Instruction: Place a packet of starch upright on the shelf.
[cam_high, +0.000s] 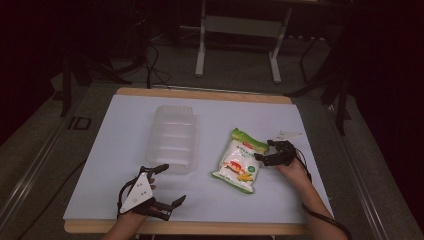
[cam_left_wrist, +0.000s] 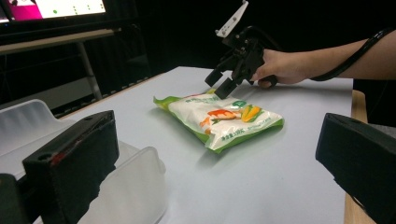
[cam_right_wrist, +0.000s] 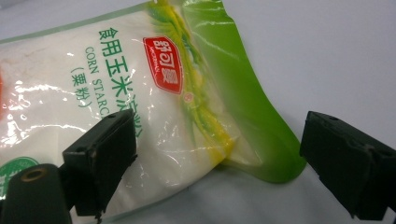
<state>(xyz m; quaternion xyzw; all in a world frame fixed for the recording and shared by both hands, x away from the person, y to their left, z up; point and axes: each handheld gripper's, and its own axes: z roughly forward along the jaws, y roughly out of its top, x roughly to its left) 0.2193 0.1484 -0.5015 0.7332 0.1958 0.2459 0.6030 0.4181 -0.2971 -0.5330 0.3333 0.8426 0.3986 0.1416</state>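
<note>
Gripper (cam_high: 266, 152) at right centre of frame, jaws wide, straddling corn starch bag (cam_high: 239, 161) edge; left gripper (cam_high: 167, 185) wide, empty, beside clear tray (cam_high: 172, 137) on surface (cam_high: 280, 200).

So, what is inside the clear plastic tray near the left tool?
The clear plastic tray looks empty: its ribbed bottom shows through, with nothing lying in it. In the left gripper view, the left tool covers part of the near wall, so that corner stays hidden.

Right gripper (cam_high: 266, 151) sits at the starch bag's (cam_high: 238, 161) right edge, jaws apart. Left gripper (cam_high: 168, 185) hovers low at the near left, jaws spread wide, just near of the clear tray (cam_high: 173, 136). Bag lies flat on the white table (cam_high: 120, 150), right of the tray.
</note>
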